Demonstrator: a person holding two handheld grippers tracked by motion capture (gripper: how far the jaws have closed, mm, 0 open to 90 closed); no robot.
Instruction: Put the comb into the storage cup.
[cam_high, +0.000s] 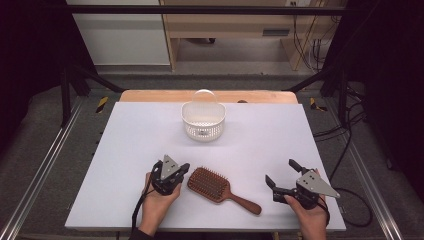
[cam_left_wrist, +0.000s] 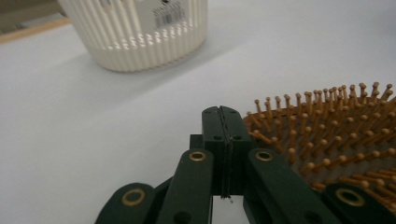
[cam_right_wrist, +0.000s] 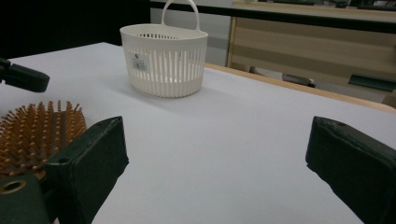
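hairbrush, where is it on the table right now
In the high view the hairbrush lies bristles-up near the front edge, between the left hand-held gripper and the right hand-held gripper.

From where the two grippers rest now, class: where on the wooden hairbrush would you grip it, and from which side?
Grip the hairbrush by its slim bare handle, probably with the open right gripper, coming from above with the jaws across the handle. The brush lies flat, bristles up, with the handle pointing toward that gripper; the wide bristled head offers poorer purchase.
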